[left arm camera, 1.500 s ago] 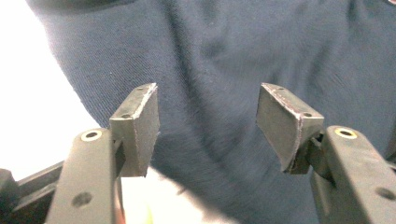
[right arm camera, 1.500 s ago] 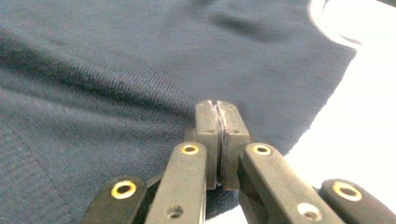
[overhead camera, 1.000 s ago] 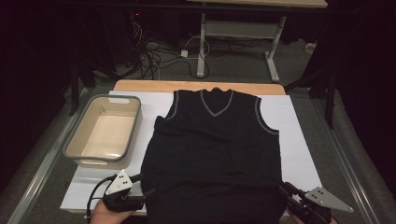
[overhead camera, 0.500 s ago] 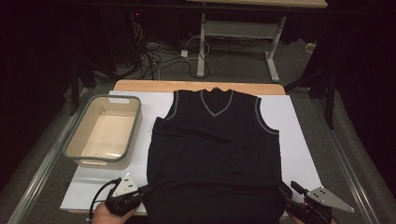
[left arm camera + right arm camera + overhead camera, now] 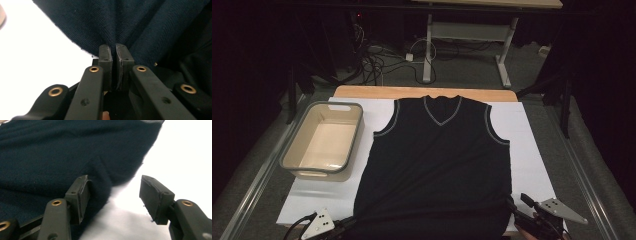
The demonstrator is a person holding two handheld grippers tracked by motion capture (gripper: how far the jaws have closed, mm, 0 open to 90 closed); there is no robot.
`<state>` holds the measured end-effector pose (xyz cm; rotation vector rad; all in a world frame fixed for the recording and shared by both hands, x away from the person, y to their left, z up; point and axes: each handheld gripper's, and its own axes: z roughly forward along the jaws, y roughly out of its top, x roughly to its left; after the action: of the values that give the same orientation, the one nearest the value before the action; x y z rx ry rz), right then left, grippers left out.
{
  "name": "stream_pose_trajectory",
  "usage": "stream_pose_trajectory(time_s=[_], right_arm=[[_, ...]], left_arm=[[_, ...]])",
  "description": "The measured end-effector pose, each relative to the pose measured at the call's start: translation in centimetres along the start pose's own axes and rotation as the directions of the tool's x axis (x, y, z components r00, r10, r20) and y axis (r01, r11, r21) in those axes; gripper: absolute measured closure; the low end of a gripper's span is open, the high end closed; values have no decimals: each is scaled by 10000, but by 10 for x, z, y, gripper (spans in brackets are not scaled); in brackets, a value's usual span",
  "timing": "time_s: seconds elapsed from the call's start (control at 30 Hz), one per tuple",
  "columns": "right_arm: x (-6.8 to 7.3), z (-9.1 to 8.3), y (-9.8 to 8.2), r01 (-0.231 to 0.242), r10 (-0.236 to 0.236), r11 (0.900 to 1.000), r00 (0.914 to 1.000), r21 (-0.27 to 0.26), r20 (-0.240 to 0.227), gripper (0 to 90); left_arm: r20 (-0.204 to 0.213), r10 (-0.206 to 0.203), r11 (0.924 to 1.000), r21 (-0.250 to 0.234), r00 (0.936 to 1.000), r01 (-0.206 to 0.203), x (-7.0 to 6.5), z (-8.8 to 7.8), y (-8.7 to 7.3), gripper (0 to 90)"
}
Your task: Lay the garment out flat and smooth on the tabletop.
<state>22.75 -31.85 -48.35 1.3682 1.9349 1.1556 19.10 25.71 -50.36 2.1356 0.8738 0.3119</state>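
Observation:
A black sleeveless V-neck vest (image 5: 437,160) with grey trim lies flat on the white sheet, neck at the far side. At the hem's near-left corner my left gripper (image 5: 352,222) has just closed. In the left gripper view its pads (image 5: 115,53) pinch a fold of the dark knit (image 5: 125,22), which is drawn into creases. My right gripper (image 5: 516,209) is at the hem's near-right corner, and its jaws have just been opening. In the right gripper view it (image 5: 115,192) stands open. The vest's edge (image 5: 62,152) rests against one pad, and white sheet shows in the gap.
An empty beige tub with a grey rim (image 5: 292,155) stands at the left of the vest. The white sheet (image 5: 532,150) covers a wooden table (image 5: 422,92). Beyond it are a desk frame and cables on the floor (image 5: 377,55). Metal rails run along both sides.
My left gripper has shut on the hem and slid toward the near-left, dragging that corner with it. The right gripper's jaws have spread while the hand stayed put.

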Motion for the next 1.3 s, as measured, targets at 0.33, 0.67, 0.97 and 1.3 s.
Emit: stream_pose_trajectory(time_s=[0.33, 0.67, 0.97, 1.3], right_arm=[[4, -16, -15, 886, -889, 9946, 9960, 547, 19, 889], [-30, -75, -48, -374, 329, 9990, 9870, 261, 1572, 776], [-27, -65, -30, -27, 61, 9996, 9918, -265, 1277, 501], [-18, -34, -3, 598, -563, 9965, 9965, -578, 610, 493]], left_arm=[[455, -541, 9961, -679, 9975, 571, 8, 11, 15, 480], [573, -1367, 9877, -691, 9890, 1405, 17, 47, 53, 280], [-1095, -1341, 9879, 631, 9849, 1415, 18, 74, 78, 221], [-636, -200, 9996, 176, 9978, 212, -5, 64, 64, 831]])
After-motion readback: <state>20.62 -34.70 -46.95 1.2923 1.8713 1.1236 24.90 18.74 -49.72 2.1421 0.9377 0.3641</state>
